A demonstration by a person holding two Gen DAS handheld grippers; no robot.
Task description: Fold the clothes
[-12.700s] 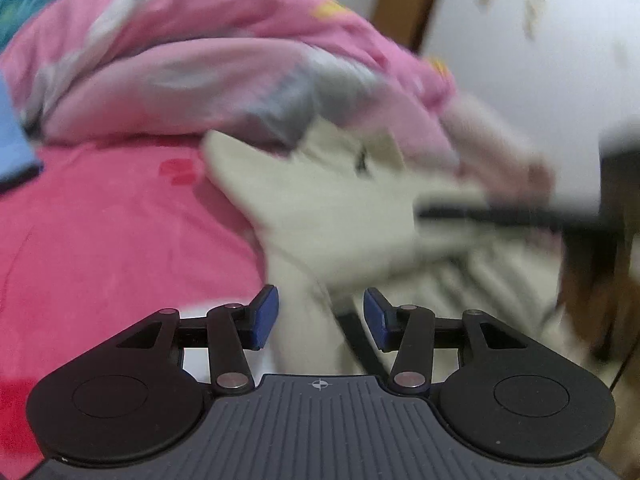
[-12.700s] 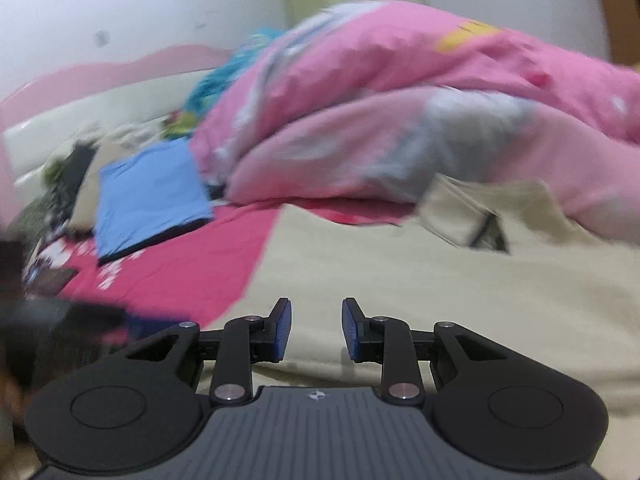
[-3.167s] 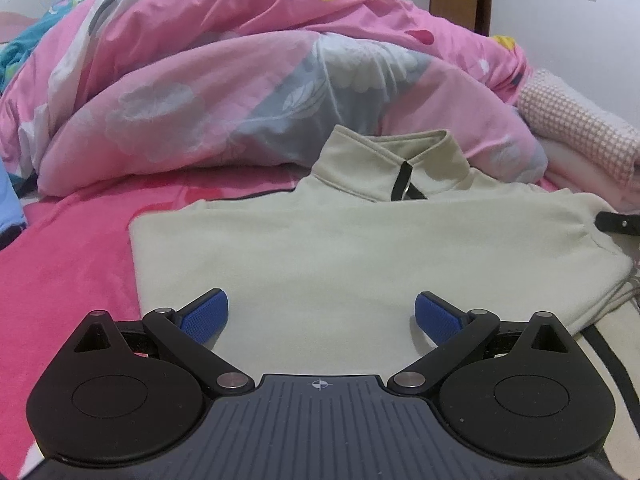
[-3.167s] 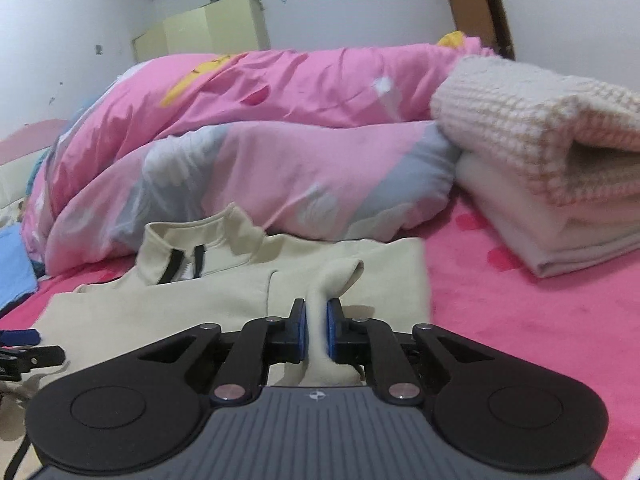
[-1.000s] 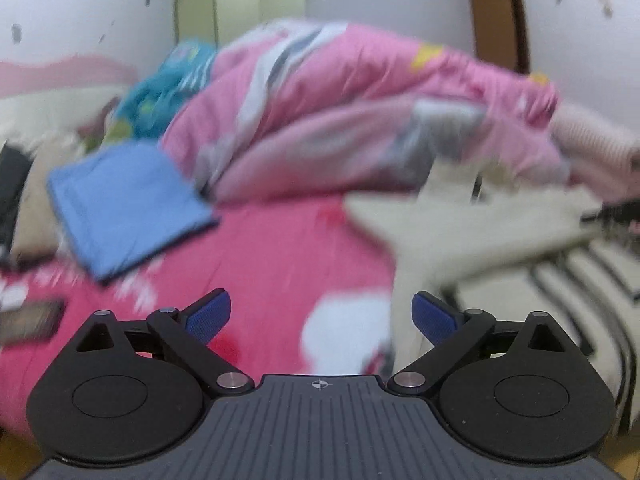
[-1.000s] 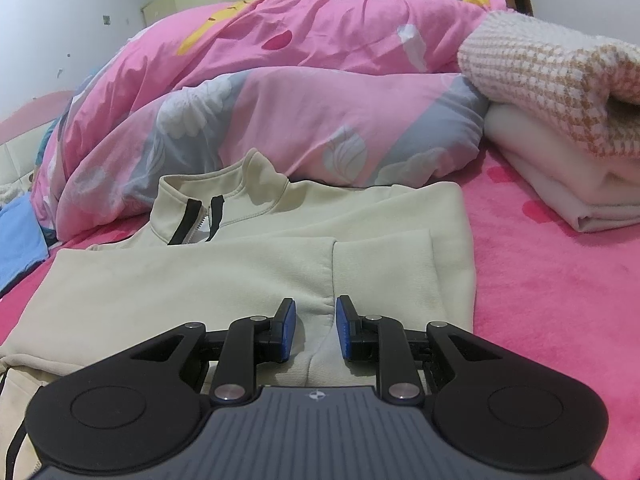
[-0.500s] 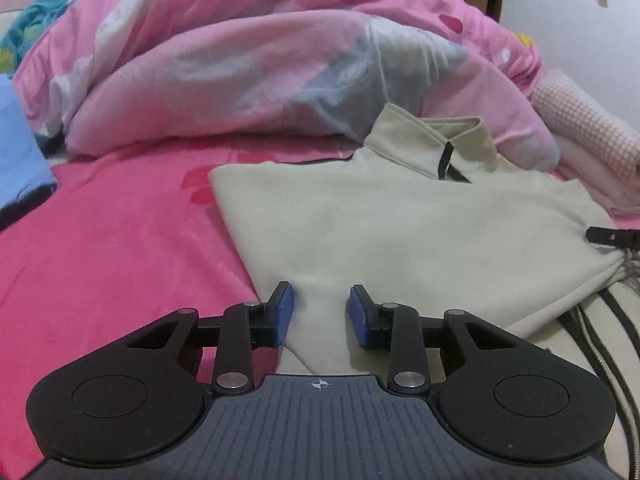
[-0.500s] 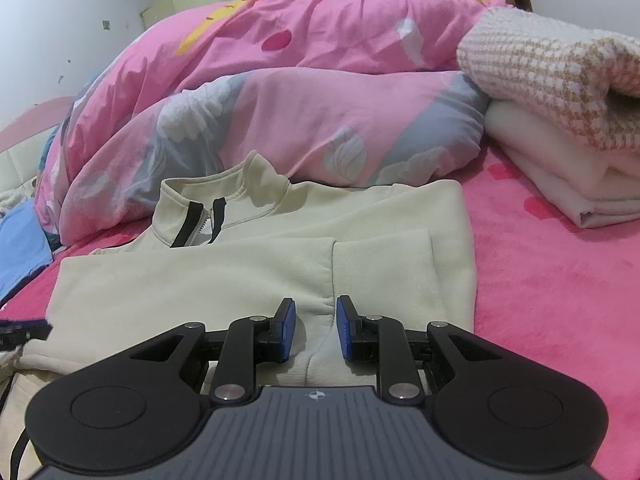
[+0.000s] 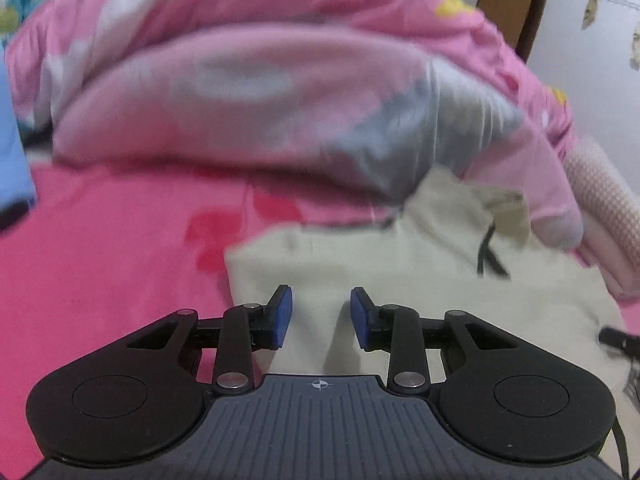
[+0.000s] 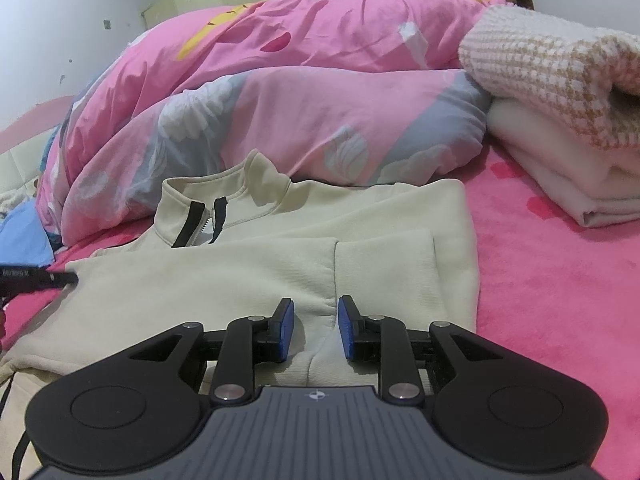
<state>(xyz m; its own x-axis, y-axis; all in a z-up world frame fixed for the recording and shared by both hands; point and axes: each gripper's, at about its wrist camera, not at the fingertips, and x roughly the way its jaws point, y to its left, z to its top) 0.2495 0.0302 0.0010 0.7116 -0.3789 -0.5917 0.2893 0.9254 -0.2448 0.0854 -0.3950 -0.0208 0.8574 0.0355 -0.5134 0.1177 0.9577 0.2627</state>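
Observation:
A cream zip-neck sweatshirt (image 10: 224, 280) lies flat on the pink bed sheet (image 10: 560, 300), collar (image 10: 224, 184) toward the duvet. One sleeve (image 10: 384, 268) is folded across its chest. My right gripper (image 10: 314, 320) rests low over the sleeve end. Its jaws stand narrowly apart around a small pucker of cloth, and the pads do not press on it. In the blurred left wrist view my left gripper (image 9: 321, 304) hovers over the sweatshirt (image 9: 400, 288) near its left shoulder corner, jaws narrow, flat cloth showing between them. One of its fingers (image 10: 36, 278) shows at that corner.
A bunched pink and grey duvet (image 10: 320, 80) rises right behind the collar. Folded knit and cream blankets (image 10: 560, 120) are stacked at the right. A blue cloth (image 9: 12, 160) lies far left. Bare pink sheet spreads left of the sweatshirt (image 9: 100, 260).
My left gripper narrowed from wide open and swept in from the left, then forward onto the sweatshirt's left shoulder area. The right gripper and the sweatshirt kept still.

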